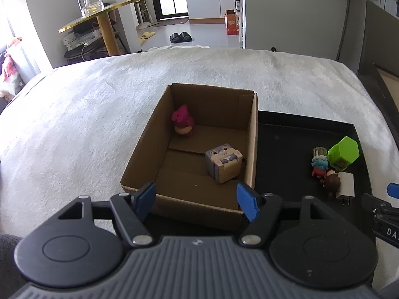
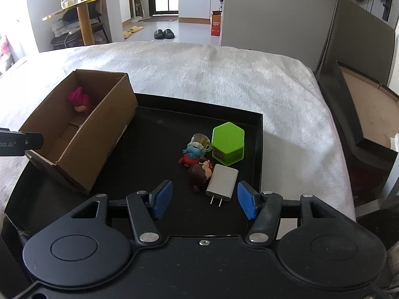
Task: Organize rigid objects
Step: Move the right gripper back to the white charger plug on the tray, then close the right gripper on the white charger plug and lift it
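An open cardboard box (image 1: 251, 134) holds a pink figure (image 1: 183, 122) and a grey cube rabbit toy (image 1: 224, 164). My left gripper (image 1: 195, 200) hangs open over the box's near wall with nothing between its fingers. On the black tray (image 2: 154, 144) to the right lie a green hexagonal box (image 2: 228, 142), a small clear cup (image 2: 200, 139), a blue and red figure (image 2: 193, 153), a brown figure (image 2: 199, 175) and a white charger plug (image 2: 223, 180). My right gripper (image 2: 204, 200) is open just short of the charger. Its pads touch nothing.
Box and tray rest on a bed with a white fleece blanket (image 1: 87, 124). A dark framed board (image 2: 354, 114) leans at the bed's right side. Beyond the bed stand a gold-edged table (image 1: 99, 17) with a glass jar, and slippers (image 1: 180, 37) on the floor.
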The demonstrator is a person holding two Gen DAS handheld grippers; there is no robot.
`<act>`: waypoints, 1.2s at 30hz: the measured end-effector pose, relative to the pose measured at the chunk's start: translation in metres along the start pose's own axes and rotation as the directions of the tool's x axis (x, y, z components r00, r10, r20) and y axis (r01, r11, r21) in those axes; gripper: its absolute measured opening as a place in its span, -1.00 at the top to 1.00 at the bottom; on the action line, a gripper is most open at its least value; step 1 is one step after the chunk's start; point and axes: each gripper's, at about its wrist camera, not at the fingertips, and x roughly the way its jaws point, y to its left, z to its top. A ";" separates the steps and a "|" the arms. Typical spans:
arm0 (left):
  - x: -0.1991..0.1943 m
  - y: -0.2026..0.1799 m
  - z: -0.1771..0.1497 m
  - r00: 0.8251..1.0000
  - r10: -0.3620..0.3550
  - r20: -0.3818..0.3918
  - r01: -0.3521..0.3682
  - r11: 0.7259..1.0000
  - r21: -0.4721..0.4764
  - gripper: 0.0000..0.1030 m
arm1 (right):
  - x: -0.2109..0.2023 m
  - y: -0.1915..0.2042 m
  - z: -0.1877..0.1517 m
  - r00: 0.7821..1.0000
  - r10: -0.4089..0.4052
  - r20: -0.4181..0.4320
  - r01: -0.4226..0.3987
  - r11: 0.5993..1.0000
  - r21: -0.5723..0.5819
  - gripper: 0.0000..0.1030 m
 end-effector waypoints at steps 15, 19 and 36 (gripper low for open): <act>0.016 -0.032 0.005 0.996 0.084 -0.005 -0.083 0.995 0.048 -0.38 | 0.045 -0.029 -0.019 0.999 0.040 -0.026 -0.037 0.993 0.108 -0.02; 0.018 -0.046 0.007 0.997 0.077 0.001 -0.077 0.993 0.093 -0.38 | 0.058 -0.035 -0.022 0.998 0.054 -0.030 -0.049 0.988 0.149 -0.01; 0.043 -0.090 0.004 0.996 0.085 -0.029 -0.077 0.976 0.202 -0.38 | 0.092 -0.043 -0.033 1.000 0.024 0.007 -0.025 0.974 0.226 0.27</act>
